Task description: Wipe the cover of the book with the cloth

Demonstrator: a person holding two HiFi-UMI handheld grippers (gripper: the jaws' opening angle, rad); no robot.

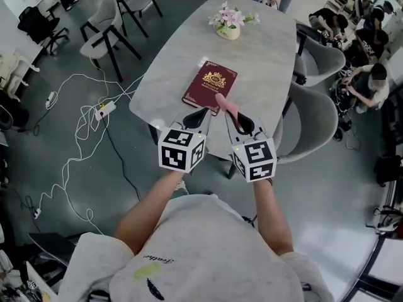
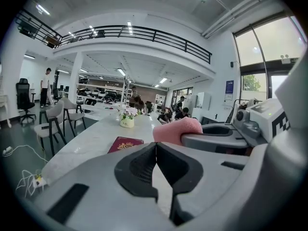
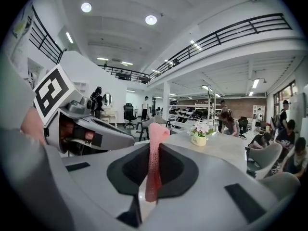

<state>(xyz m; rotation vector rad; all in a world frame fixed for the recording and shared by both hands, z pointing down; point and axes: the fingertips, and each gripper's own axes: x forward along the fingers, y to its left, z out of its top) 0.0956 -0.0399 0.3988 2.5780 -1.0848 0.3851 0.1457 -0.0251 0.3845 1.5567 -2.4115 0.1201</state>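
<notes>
Bright, even indoor light — round ceiling lamps [image 3: 151,19] and strip lights [image 2: 130,27] overhead, daylight through tall windows [image 2: 269,47] at the right. The pale counter [image 1: 264,61] carries a soft sheen and faint shadows. Both gripper views bulge strongly, with black corners — the cloth [image 3: 153,162] nearest the lens looks soft.

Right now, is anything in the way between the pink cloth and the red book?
No, nothing I can see. The right tongs hold the cloth at the near edge of the book; the flowerpot stands beyond it.
</notes>
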